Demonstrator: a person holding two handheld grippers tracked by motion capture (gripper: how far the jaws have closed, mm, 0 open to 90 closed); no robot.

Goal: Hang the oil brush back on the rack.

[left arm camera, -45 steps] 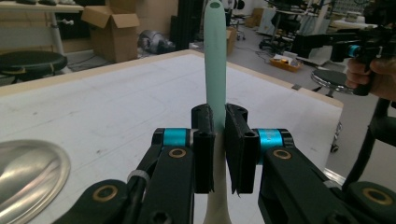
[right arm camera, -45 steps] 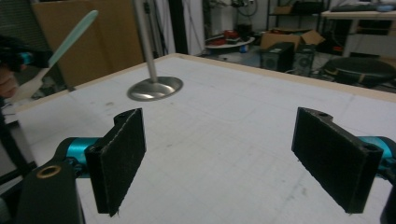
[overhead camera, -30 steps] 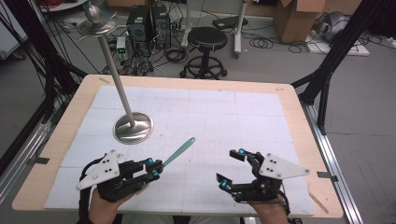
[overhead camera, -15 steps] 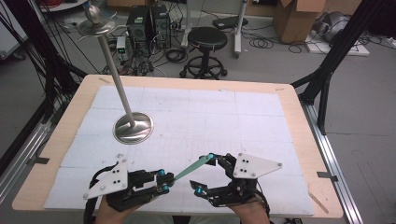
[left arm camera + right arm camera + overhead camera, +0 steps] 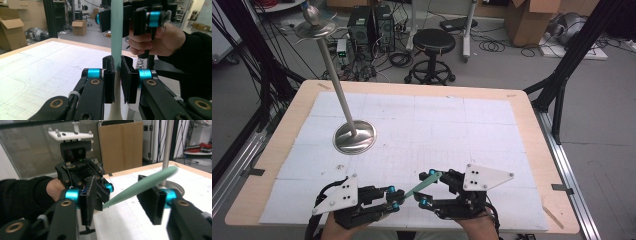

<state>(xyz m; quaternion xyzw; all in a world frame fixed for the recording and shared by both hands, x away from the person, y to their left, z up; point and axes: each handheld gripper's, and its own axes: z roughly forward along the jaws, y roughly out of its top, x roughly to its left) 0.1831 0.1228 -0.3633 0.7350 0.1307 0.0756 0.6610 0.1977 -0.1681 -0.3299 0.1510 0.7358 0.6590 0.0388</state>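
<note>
1. My left gripper (image 5: 393, 196) pinches the near end of the green stick (image 5: 422, 185), held above the table's (image 5: 532, 150) near edge.
2. My right gripper (image 5: 428, 188) has just been closing around the far end; its jaws flank the stick, not yet pressing.
3. This looks like a handover. Next: finish closing the right jaws, then release the left.

L gripper (image 5: 395, 199) clamped, R gripper (image 5: 427, 189) half-closed

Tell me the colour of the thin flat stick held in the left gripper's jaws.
Pale mint green stick, best seen in the left gripper view.
</note>
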